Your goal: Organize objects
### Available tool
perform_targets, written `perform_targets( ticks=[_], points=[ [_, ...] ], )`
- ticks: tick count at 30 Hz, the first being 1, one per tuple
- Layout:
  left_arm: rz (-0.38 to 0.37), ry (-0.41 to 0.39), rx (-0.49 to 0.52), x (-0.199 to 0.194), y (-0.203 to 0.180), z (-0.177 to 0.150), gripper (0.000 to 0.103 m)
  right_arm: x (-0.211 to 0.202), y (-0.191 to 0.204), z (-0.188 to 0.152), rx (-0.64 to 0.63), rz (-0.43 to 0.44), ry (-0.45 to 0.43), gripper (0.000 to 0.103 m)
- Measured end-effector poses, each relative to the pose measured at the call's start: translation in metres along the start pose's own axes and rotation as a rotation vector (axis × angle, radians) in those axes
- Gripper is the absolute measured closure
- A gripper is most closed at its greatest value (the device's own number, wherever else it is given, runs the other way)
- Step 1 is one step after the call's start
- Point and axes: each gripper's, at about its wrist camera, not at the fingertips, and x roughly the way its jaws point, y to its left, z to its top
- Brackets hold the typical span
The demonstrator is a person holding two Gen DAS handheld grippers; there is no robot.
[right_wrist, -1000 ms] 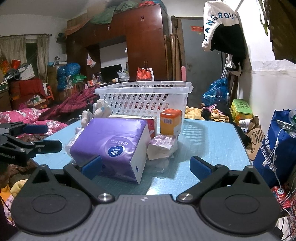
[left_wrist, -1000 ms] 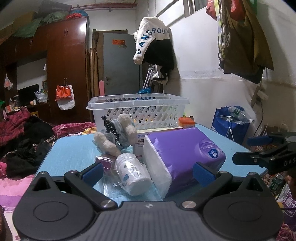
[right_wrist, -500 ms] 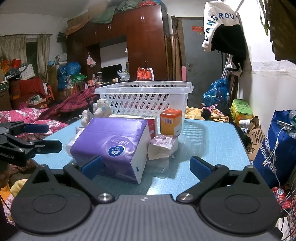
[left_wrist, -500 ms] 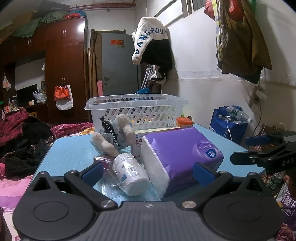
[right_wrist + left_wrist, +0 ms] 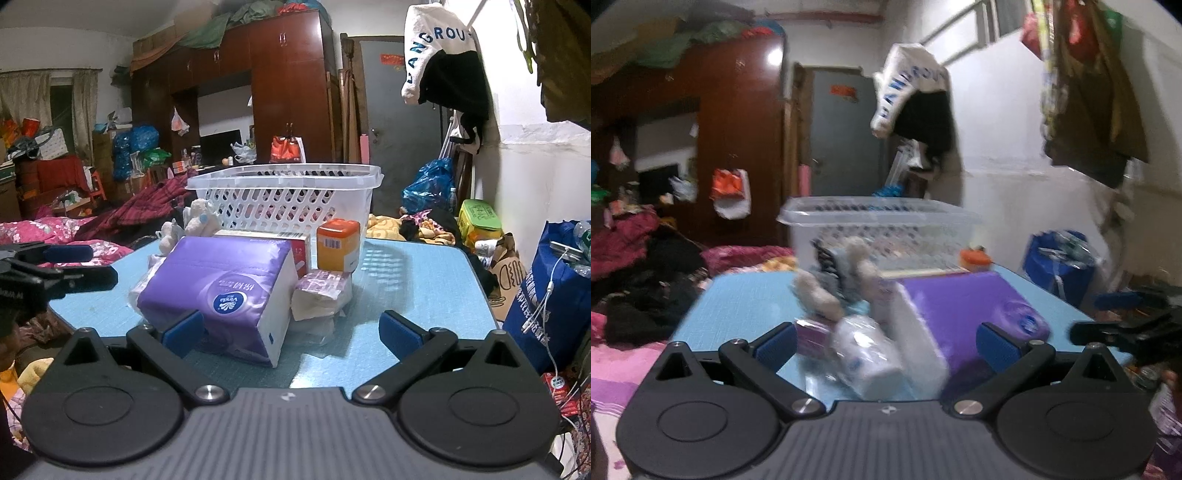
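At the near edge of a blue table [image 5: 413, 273], the right gripper [image 5: 291, 330] hovers with its blue-padded fingers [image 5: 400, 332] spread wide and nothing between them; the left gripper [image 5: 884, 341] is equally splayed and empty, its view smeared by motion blur. Straight ahead of the right tool, at 12 o'clock, a purple tissue pack [image 5: 221, 291] lies on its side, touching a small wrapped tissue packet [image 5: 323, 295] at about 1 o'clock. Behind them stand a flat white-and-red box [image 5: 266, 238] and an upright orange container [image 5: 338, 245]. A plush toy [image 5: 195, 221] sits at 11 o'clock, against the pile's far left. From the left tool, a white bottle [image 5: 866, 354] lies on its side at 12 o'clock, beside a small purple packet [image 5: 812, 334] at 11 o'clock.

At the back of the table stands a white slotted basket [image 5: 284, 201]; its contents cannot be made out through the slots. Bare tabletop stretches from 1 to 3 o'clock of the right gripper, out to the right-hand edge, where a blue bag [image 5: 546, 295] stands on the floor just beyond. Each tool shows at the other's flank, well apart, off the table's front corners. A brown wardrobe [image 5: 258, 96] and hanging clothes [image 5: 447, 62] fill the background.
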Motion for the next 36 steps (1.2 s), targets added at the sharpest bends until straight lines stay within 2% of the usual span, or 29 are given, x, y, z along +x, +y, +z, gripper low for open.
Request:
perform_targets(
  ticks=[2, 6, 10, 13, 17, 21, 25, 31, 36],
  points=[
    [0.013, -0.031, 0.009, 0.001, 0.004, 0.000, 0.000, -0.002, 0.000, 0.000, -0.006, -0.018, -0.031, 0.000],
    [-0.050, -0.145, 0.022, -0.002, 0.013, 0.001, 0.000, -0.012, -0.005, -0.003, -0.004, -0.054, -0.176, 0.000],
    [-0.043, -0.157, 0.083, -0.003, 0.010, -0.002, 0.000, -0.012, -0.009, -0.006, -0.009, -0.061, -0.239, 0.000],
    [-0.109, -0.177, 0.122, -0.009, 0.004, -0.009, 0.000, -0.009, -0.009, -0.005, -0.012, -0.027, -0.225, 0.000],
    [-0.146, -0.178, 0.118, -0.010, 0.002, -0.011, 0.000, -0.011, -0.008, -0.003, -0.021, 0.025, -0.204, 0.000],
    [-0.205, -0.170, 0.143, -0.010, -0.003, -0.020, 0.000, -0.007, -0.005, -0.006, -0.044, 0.119, -0.192, 0.000],
    [-0.215, -0.155, 0.204, -0.006, -0.015, -0.030, 0.000, 0.005, -0.004, -0.012, -0.049, 0.166, -0.156, 0.000],
    [-0.253, -0.115, 0.198, 0.011, -0.019, -0.037, 0.000, 0.018, -0.009, -0.022, -0.032, 0.188, -0.131, 0.001],
    [-0.271, -0.104, 0.179, 0.020, -0.011, -0.040, 0.007, 0.024, -0.015, -0.027, -0.024, 0.219, -0.113, 0.011]
  ],
)
